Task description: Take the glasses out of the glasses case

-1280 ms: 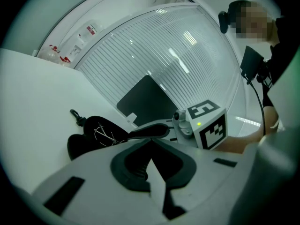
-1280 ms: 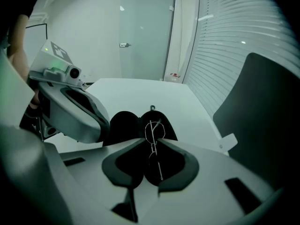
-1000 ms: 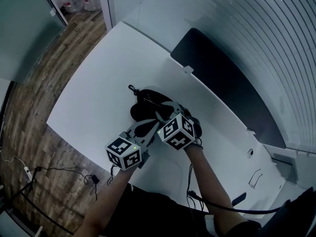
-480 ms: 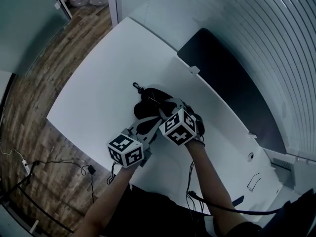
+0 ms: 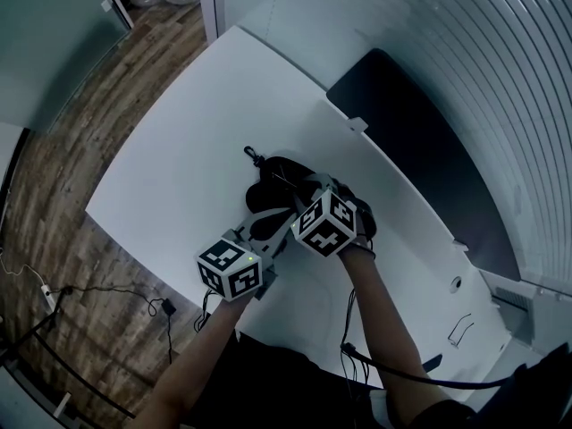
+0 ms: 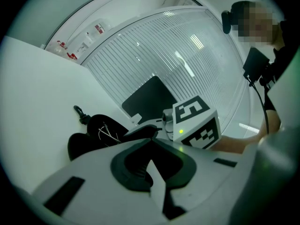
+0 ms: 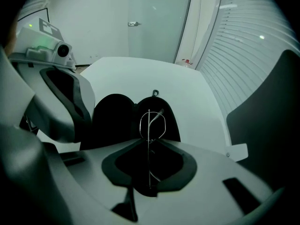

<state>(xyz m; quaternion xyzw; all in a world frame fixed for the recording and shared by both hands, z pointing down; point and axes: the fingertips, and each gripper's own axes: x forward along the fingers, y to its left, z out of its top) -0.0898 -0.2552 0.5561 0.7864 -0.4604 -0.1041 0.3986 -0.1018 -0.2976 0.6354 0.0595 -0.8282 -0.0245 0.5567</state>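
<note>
The white worktop (image 5: 170, 159) carries a black, soft, clamshell glasses case (image 7: 112, 118), which lies open with its two rounded halves side by side and a small clip at its far end. Both grippers are at its near edge. The right gripper (image 7: 149, 141) is the one on the job: its jaws are closed on a thin silver wire-framed pair of glasses (image 7: 149, 125). The glasses are seen edge-on, with the frame upright and its plane running straight ahead along the jaws, over the case half on the right of that view. So the case lies directly beyond and below the grip, and I judge that clearing it calls for a pull up and back. The left gripper (image 6: 152, 138) sits just beside, its jaws together with nothing showing between them. Its body hides the case's near rim, and no view shows whether the glasses touch the lining.
</note>
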